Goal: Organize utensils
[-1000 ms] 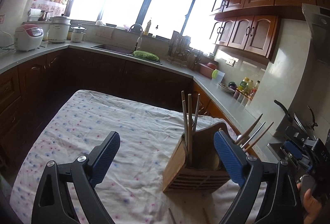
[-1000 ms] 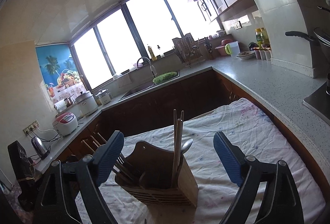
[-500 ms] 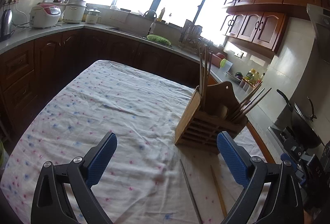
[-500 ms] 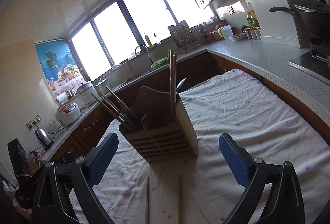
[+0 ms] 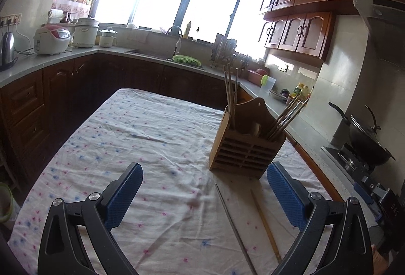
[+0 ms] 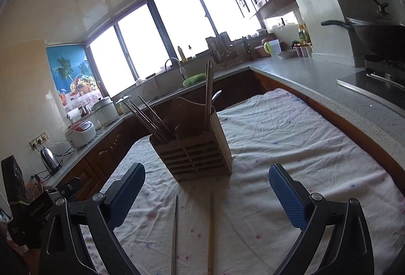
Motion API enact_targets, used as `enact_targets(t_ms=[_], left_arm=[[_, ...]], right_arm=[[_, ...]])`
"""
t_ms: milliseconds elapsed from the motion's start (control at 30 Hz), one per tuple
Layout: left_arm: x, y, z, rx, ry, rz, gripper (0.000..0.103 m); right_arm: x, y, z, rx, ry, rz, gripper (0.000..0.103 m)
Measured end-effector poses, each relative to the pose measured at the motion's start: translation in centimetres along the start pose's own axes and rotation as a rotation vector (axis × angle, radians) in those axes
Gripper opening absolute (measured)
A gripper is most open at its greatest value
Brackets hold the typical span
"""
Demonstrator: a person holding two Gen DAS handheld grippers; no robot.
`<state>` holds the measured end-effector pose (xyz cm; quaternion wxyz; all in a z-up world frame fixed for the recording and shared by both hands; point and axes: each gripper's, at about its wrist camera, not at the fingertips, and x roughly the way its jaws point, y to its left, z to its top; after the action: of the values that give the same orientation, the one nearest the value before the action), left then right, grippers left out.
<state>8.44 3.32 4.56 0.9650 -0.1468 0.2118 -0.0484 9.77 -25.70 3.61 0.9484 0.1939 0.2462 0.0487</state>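
A wooden slatted utensil holder (image 5: 246, 148) stands on the table's flowered cloth (image 5: 141, 138), with chopsticks upright in one compartment and several leaning out of another. It also shows in the right wrist view (image 6: 195, 153). Two loose chopsticks lie on the cloth in front of it: a metal one (image 5: 235, 227) (image 6: 174, 232) and a wooden one (image 5: 265, 221) (image 6: 210, 232). My left gripper (image 5: 205, 195) is open and empty, above the cloth short of the holder. My right gripper (image 6: 207, 195) is open and empty, with both loose chopsticks lying between its fingers' lines.
Dark cabinets and a grey counter (image 6: 316, 77) ring the table. A wok (image 5: 364, 140) sits on the stove at right. A rice cooker (image 5: 52, 39) and kettle (image 5: 7, 49) stand at left. The other gripper's body (image 6: 27, 214) shows at the left edge.
Both grippers have pulled back from the holder and tilted down. The holder now looks farther off and the two loose chopsticks on the cloth have come fully into view.
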Motion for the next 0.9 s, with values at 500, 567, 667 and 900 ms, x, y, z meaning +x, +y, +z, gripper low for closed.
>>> enact_targets(t_ms=[500,567,667,900], left_arm=[[-5.6,-1.4,-9.1,0.166,-0.110,0.094,0.102],[-5.8,-1.6,-9.5,0.170,-0.097,0.097,0.102],[-6.0,-1.7,-9.5,0.176,-0.082,0.101,0.102],[-6.6,-2.0,-9.7,0.195,-0.085,0.117,0.102]], right_arm=[[-6.5,2.0,-7.1,-0.246,-0.219,-0.119,0.103],[-6.7,1.7,-7.3,-0.236,-0.216,-0.123,0.103],[-6.9,1.5,-7.6,-0.230,-0.201,-0.125,0.103],[-7.5,1.6,-8.8,-0.231,-0.186,-0.112,0.103]])
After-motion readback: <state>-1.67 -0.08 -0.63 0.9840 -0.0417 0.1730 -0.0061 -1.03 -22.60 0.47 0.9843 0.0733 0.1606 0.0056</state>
